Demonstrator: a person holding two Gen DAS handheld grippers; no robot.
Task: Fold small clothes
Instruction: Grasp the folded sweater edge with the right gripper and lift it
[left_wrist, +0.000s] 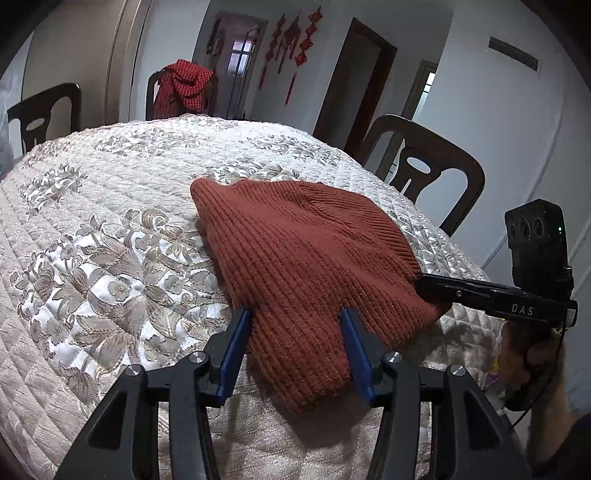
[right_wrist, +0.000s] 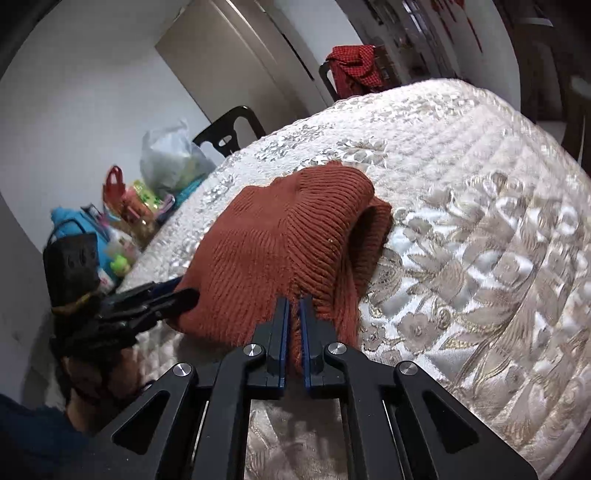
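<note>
Holding two claws, we stand at a counter (left_wrist: 92, 229) with a shiny flowered cover. Our right claw (right_wrist: 294, 303) is squeezed tight on the near edge of a rust-red knit garment (right_wrist: 280, 243), and a bit of the knit is pinched between its blue fingers (right_wrist: 282, 325). Our left claw (left_wrist: 295, 314) has its blue fingers (left_wrist: 232, 347) spread apart, one on each side of the garment's near edge, and we cannot tell if they press on it. The garment lies flat on the cover, stretching away in front of both claws. Far past the claws, a red checked cloth (left_wrist: 183, 88) hangs over a dark chair (left_wrist: 151, 96).
</note>
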